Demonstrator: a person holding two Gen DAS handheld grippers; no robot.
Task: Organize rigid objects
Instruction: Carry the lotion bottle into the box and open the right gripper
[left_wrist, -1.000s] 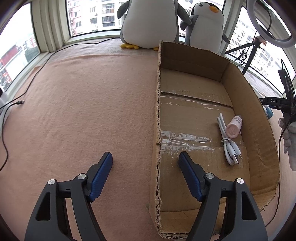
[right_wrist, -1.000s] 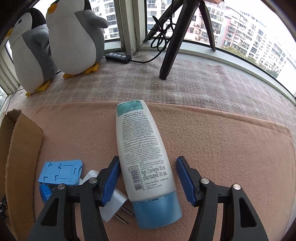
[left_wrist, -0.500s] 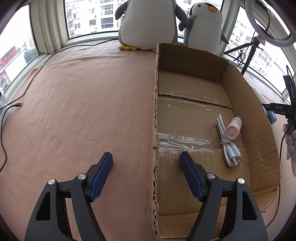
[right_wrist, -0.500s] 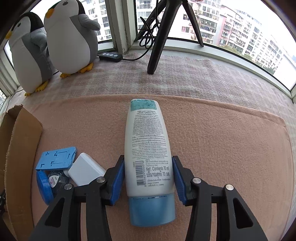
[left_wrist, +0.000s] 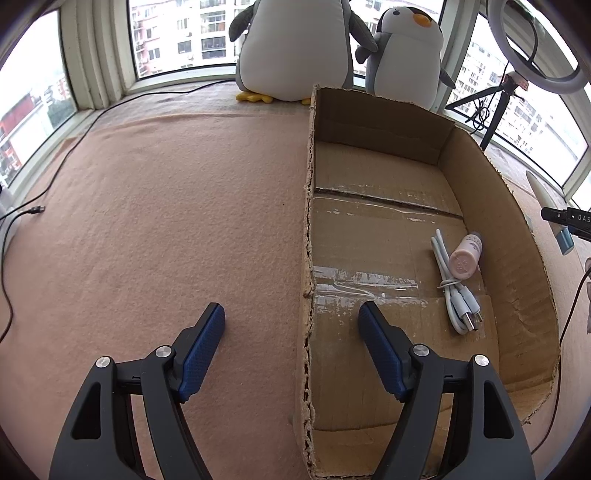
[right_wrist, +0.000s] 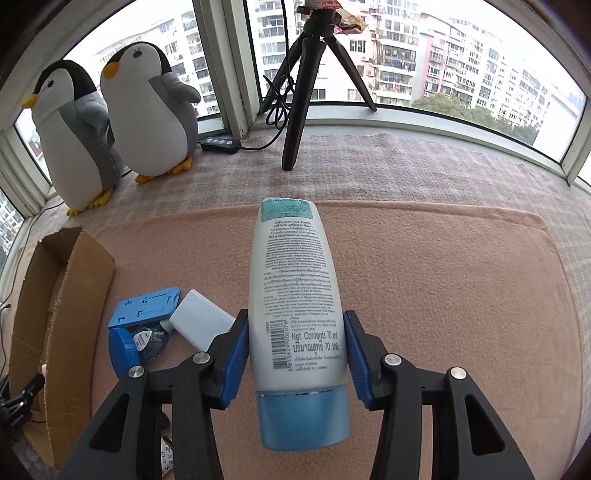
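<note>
A: Bottle (right_wrist: 295, 295) — where is it seen, and how is it held?

B: It is seen in the right wrist view, lying along the line of the right gripper (right_wrist: 295, 347). The white body is clamped between the two blue pads (right_wrist: 236, 354), just above the blue cap, which is turned toward the camera. Whether it is lifted clear of the pink felt mat (right_wrist: 443, 295) cannot be told.

A: What is found beside it?

B: To its left, on the mat, a white charger block (right_wrist: 199, 325), a blue plastic stand (right_wrist: 144, 306) and a small clear jar with a blue lid (right_wrist: 136, 347) are grouped closely together. Further left, one wall of the cardboard box (right_wrist: 74, 280) is visible.

A: And the left gripper (left_wrist: 291, 321)?

B: Its tongs are spread wide apart and nothing is held. The near left wall of the cardboard box (left_wrist: 308, 258) is straddled, with one pad over the mat and the other over the box floor.

A: What is kept in the box?

B: A coiled white cable (left_wrist: 452, 291) and a small pink bottle (left_wrist: 466, 256) are lying together near the right wall. Two plush penguins (left_wrist: 295, 48) are seated at the far edge by the window
</note>
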